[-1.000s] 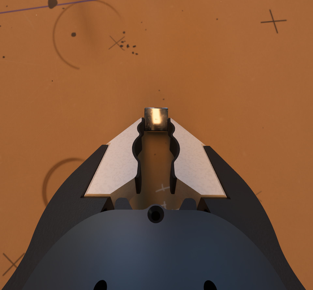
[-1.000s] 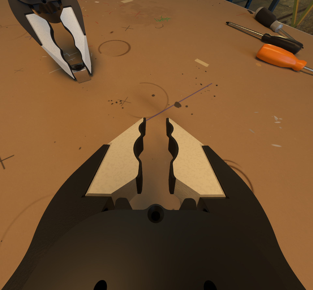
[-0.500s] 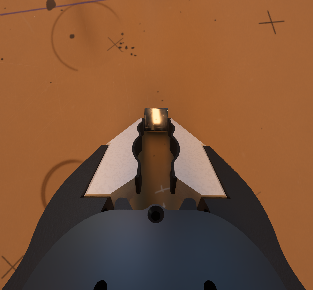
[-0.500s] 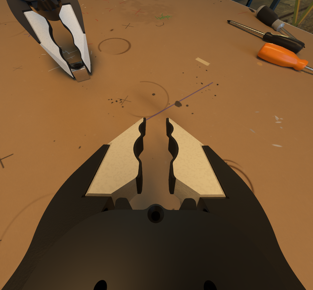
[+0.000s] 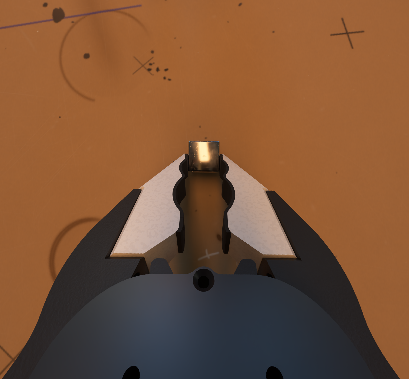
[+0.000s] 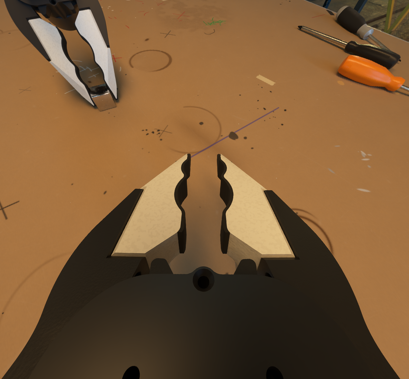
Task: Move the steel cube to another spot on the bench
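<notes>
Left tongs (image 5: 203,157) pinch the steel cube (image 5: 203,156) at the very tips, low over the brown bench (image 5: 287,106).

The bench fills both views, marked with ring stains, pencil crosses, dark specks and a thin purple line (image 6: 254,122); the right tongs (image 6: 203,157) hang above it with a narrow gap between their jaws and nothing in them, well apart from the cube; the left tongs (image 6: 104,93) stand at the far left of the right wrist view, tilted down, closed onto the cube (image 6: 103,100), whether it touches the bench cannot be told; at the far right edge lie an orange-handled screwdriver (image 6: 369,72), a black-handled screwdriver (image 6: 354,44) and a dark-handled tool (image 6: 354,21), close together, clear of both tongs; scraps of pale tape (image 6: 265,79) lie between.
</notes>
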